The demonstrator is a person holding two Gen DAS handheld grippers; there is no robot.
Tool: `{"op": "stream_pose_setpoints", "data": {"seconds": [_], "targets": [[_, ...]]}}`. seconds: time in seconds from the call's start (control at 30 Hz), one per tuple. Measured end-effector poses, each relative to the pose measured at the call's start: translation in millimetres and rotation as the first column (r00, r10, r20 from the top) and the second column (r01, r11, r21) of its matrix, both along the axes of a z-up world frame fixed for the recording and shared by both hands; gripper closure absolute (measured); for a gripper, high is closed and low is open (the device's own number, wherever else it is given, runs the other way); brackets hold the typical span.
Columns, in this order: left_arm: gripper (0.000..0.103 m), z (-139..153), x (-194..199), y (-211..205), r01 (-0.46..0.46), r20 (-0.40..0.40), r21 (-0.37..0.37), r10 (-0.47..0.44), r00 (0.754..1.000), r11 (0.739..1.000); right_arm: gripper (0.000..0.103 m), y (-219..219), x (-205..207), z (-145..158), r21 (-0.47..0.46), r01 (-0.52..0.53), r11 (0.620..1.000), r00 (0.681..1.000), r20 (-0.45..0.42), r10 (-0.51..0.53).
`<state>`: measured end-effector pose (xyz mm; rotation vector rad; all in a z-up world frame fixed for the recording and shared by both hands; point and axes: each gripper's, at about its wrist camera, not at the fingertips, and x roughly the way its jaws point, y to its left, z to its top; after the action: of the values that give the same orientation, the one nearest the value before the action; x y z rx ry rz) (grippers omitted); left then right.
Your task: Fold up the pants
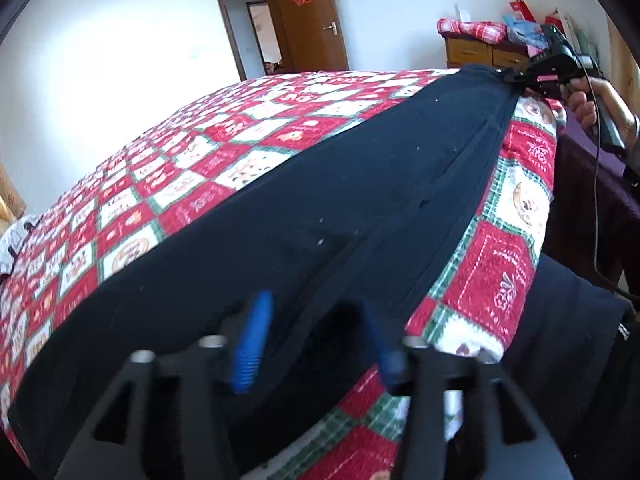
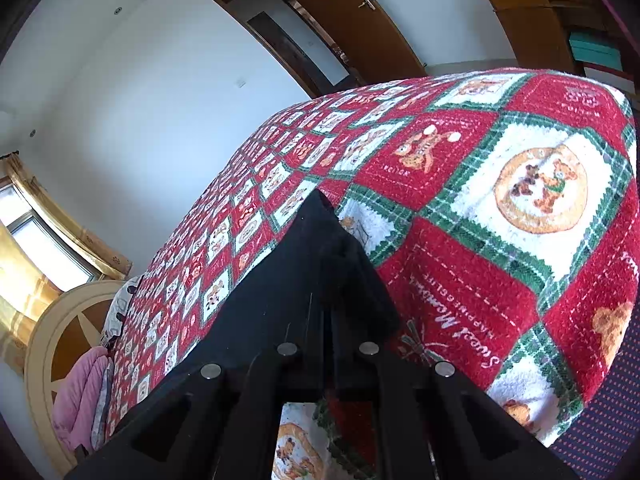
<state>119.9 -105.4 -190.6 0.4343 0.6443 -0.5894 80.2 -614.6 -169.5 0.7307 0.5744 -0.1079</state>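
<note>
Dark navy pants (image 1: 320, 208) lie stretched lengthwise along the near edge of a bed with a red, white and green patchwork blanket (image 1: 192, 168). My left gripper (image 1: 316, 332), with blue pads (image 1: 252, 344), is open just above the near end of the pants. My right gripper (image 1: 516, 76) shows at the far end in the left wrist view, shut on the pants' far corner. In the right wrist view the gripper (image 2: 328, 280) pinches dark cloth (image 2: 280, 304) that drapes over its fingers.
The bed's edge (image 1: 532, 208) drops off at the right. A wooden dresser (image 1: 480, 52) with piled items stands by the far wall beside an open brown door (image 1: 308, 20). A headboard (image 2: 68, 344) and pink cloth (image 2: 80, 396) lie at the bed's far end.
</note>
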Motion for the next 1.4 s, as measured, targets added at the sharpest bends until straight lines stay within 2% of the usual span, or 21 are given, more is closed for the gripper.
{"op": "stream_pose_setpoints", "data": {"seconds": [0.03, 0.1, 0.13, 0.17, 0.27, 0.4, 0.47, 0.57, 0.7, 0.87, 0.9, 0.93, 1.03, 1.07, 1.1, 1.17, 1.2, 1.23, 1.27, 1.33, 1.4], "targets": [[0.039, -1.7, 0.1, -2.6, 0.000, 0.009, 0.016, 0.000, 1.000, 1.000, 0.100, -0.9, -0.7, -0.3, 0.005, -0.001, 1.000, 1.000, 0.001, 0.001], [0.055, -5.1, 2.9, -4.4, 0.009, -0.006, 0.026, -0.009, 1.000, 1.000, 0.100, -0.9, -1.2, -0.1, -0.001, -0.002, 1.000, 1.000, 0.001, 0.002], [0.084, -6.3, 5.7, -3.4, 0.007, -0.025, 0.020, -0.006, 1.000, 1.000, 0.100, -0.3, -1.2, 0.0, -0.006, -0.001, 1.000, 1.000, 0.001, 0.001], [0.093, -5.8, 7.4, -1.4, -0.009, -0.029, 0.015, 0.009, 1.000, 1.000, 0.100, 0.6, -0.6, -0.2, -0.008, -0.001, 1.000, 1.000, 0.001, 0.001], [0.099, 1.3, 5.7, 7.4, -0.017, -0.029, -0.031, 0.016, 0.999, 0.999, 0.100, 2.2, -1.1, 1.1, -0.018, 0.000, 1.000, 1.000, 0.003, 0.000], [0.099, 15.5, -10.1, 14.9, -0.008, 0.017, -0.051, 0.009, 1.000, 0.999, 0.100, 2.9, -3.4, 7.5, -0.029, 0.001, 1.000, 1.000, 0.027, -0.001], [0.099, 18.6, -16.5, 19.3, 0.006, 0.011, -0.053, -0.005, 1.000, 0.999, 0.100, 2.5, -6.4, 13.5, -0.032, -0.006, 0.999, 0.999, 0.044, 0.008], [0.099, 10.8, -20.7, 18.8, 0.015, -0.018, -0.040, -0.016, 1.000, 0.999, 0.100, -2.1, -7.7, 13.9, -0.031, 0.002, 1.000, 1.000, 0.025, -0.001], [0.099, -6.3, -22.0, 9.9, 0.025, -0.041, -0.007, -0.026, 0.999, 1.000, 0.100, -8.7, -6.3, 0.6, 0.023, 0.008, 1.000, 1.000, -0.004, -0.008], [0.099, -10.1, -21.4, 10.0, 0.009, -0.044, -0.012, -0.010, 0.999, 1.000, 0.100, -4.3, -7.7, 4.0, -0.012, 0.005, 1.000, 1.000, -0.013, -0.005], [0.098, -10.5, -20.6, 10.2, 0.007, -0.044, -0.016, -0.007, 0.999, 1.000, 0.100, -4.9, -7.5, 2.7, -0.008, 0.005, 1.000, 1.000, -0.012, -0.005], [0.093, -11.0, -19.9, 10.5, 0.001, -0.043, -0.016, -0.002, 0.999, 1.000, 0.100, -5.8, -7.8, 1.8, -0.001, 0.005, 1.000, 1.000, -0.008, -0.005], [0.090, -10.0, -22.9, 9.9, 0.005, -0.043, -0.021, -0.006, 0.999, 1.000, 0.100, -7.3, -8.4, 2.7, 0.004, 0.000, 1.000, 1.000, -0.004, 0.000], [0.085, -9.4, -25.2, 9.0, 0.014, -0.040, -0.013, -0.014, 0.999, 1.000, 0.099, -8.6, -9.4, 3.3, 0.013, 0.004, 1.000, 1.000, -0.001, -0.004], [0.082, -9.2, -28.4, 8.2, 0.022, -0.033, -0.001, -0.022, 0.999, 1.000, 0.097, -9.4, -10.6, 5.2, 0.012, 0.014, 1.000, 1.000, 0.002, -0.014], [0.063, -10.0, -32.9, 9.4, 0.036, -0.019, 0.007, -0.036, 0.999, 0.999, 0.090, -7.7, -13.3, 11.4, -0.031, 0.041, 0.999, 0.999, -0.002, -0.041], [0.059, -10.6, -34.1, 10.8, 0.034, -0.014, 0.006, -0.034, 0.999, 0.999, 0.078, -8.3, -16.2, 14.6, -0.061, 0.063, 0.996, 0.998, -0.004, -0.063], [0.056, -10.9, -34.4, 12.2, 0.031, -0.016, 0.003, -0.031, 0.999, 1.000, 0.059, -8.8, -19.1, 18.8, -0.101, 0.094, 0.990, 0.995, -0.009, -0.095], [0.056, -10.5, -34.7, 13.7, 0.030, -0.024, -0.006, -0.030, 0.999, 1.000, 0.053, -10.2, -21.6, 21.4, -0.116, 0.112, 0.987, 0.993, -0.006, -0.114], [0.056, -7.2, -35.6, 16.6, 0.028, -0.027, -0.024, -0.029, 0.999, 0.999, 0.052, -14.3, -28.9, 26.0, -0.127, 0.155, 0.980, 0.988, 0.013, -0.155], [0.056, -1.3, -37.6, 20.7, 0.023, -0.023, -0.042, -0.024, 0.999, 0.999, 0.052, -10.1, -32.0, 33.9, -0.156, 0.143, 0.977, 0.989, 0.041, -0.139]]}}
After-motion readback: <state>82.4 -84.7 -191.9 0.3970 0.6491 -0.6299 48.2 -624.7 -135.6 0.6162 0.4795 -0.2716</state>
